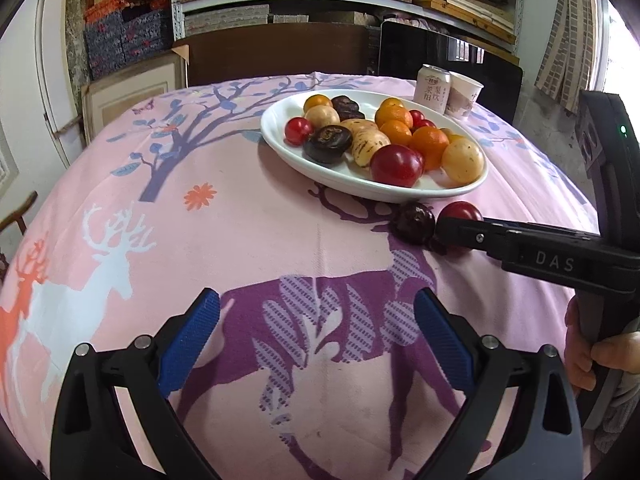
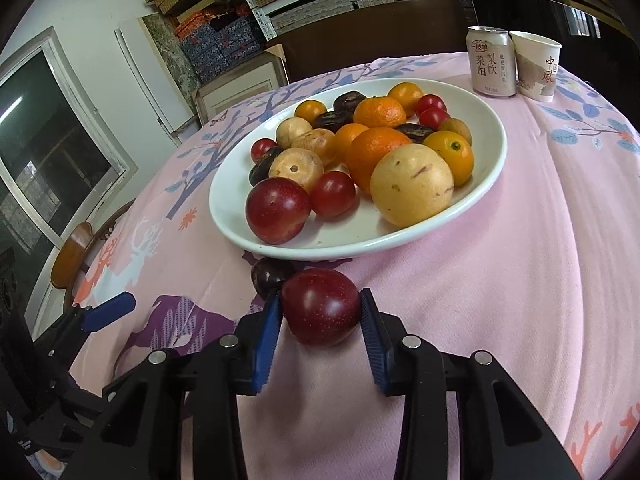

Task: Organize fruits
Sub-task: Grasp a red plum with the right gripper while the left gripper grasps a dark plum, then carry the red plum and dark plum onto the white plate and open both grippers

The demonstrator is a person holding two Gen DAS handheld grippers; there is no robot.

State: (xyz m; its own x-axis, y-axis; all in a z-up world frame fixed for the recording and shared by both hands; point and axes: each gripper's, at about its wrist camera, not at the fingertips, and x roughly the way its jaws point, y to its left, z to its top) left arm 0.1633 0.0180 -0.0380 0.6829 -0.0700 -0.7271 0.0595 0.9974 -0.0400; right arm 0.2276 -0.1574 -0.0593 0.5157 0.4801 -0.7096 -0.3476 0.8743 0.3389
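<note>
A white oval plate (image 1: 280, 148) (image 2: 224, 216) holds several fruits: oranges, red plums, yellow-tan round fruits, dark purple ones and small red tomatoes. On the pink cloth just in front of the plate lie a red plum (image 2: 320, 314) (image 1: 460, 209) and a dark purple fruit (image 2: 266, 276) (image 1: 412, 224), side by side. My right gripper (image 2: 320, 300) (image 1: 456, 227) has its blue pads pressed on both sides of the red plum, which rests on the cloth. My left gripper (image 1: 316, 300) hovers open over the purple deer print, nothing between its fingers, a short way from the plate.
A drink can (image 1: 432, 88) (image 2: 490, 62) and a paper cup (image 1: 464, 94) (image 2: 536, 66) stand behind the plate at the table's far edge. A hand (image 1: 580, 356) holds the right gripper's handle. Shelves of boxes and a wooden chair (image 2: 76, 256) surround the table.
</note>
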